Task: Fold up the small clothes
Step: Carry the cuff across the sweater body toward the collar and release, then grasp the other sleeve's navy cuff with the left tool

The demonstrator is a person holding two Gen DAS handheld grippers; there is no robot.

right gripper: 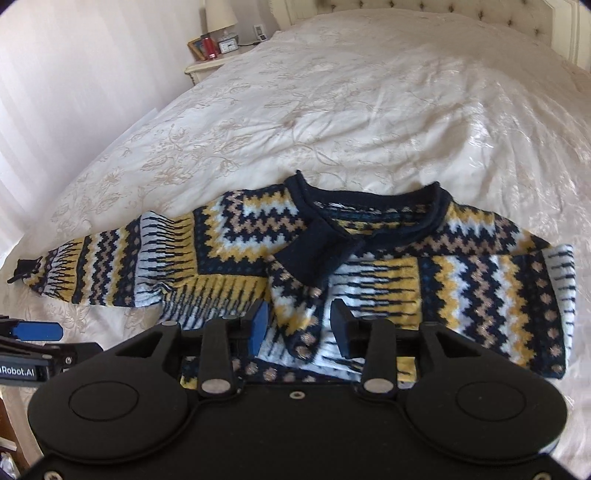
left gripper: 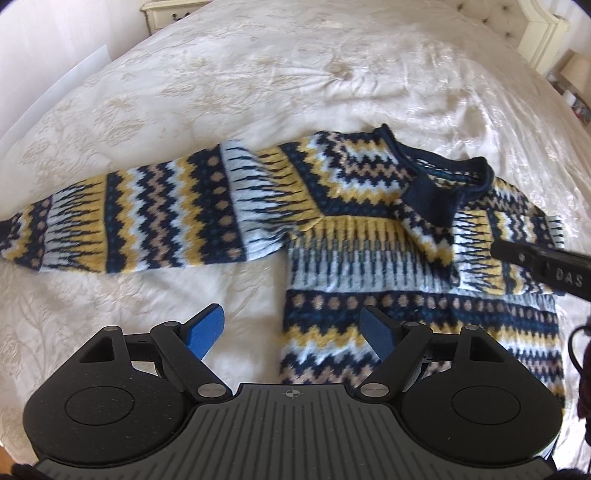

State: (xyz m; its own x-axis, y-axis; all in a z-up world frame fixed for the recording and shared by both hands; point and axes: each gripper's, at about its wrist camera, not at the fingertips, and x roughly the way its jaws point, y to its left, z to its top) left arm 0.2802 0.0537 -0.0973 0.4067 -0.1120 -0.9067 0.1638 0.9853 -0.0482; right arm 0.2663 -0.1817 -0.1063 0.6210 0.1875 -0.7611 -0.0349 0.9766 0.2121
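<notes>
A knit sweater (left gripper: 369, 240) in navy, yellow, pale blue and tan lies flat on the cream bedspread (left gripper: 258, 74). One sleeve (left gripper: 147, 206) stretches out to the left. The other sleeve (right gripper: 295, 295) is folded across the chest, its navy cuff (right gripper: 310, 251) just below the collar. My left gripper (left gripper: 291, 325) hangs open over the sweater's lower left edge, nothing between its blue pads. My right gripper (right gripper: 300, 325) stands open just above the folded sleeve, which lies between the jaws without the pads pressing on it. The right gripper's black body (left gripper: 535, 266) shows at the edge of the left wrist view.
A cream nightstand (right gripper: 210, 62) with a lamp, a clock and a red item stands beside the bed's far left corner. The tufted headboard (right gripper: 443, 7) runs along the far end. The left gripper's blue pad (right gripper: 37, 330) shows low at the left.
</notes>
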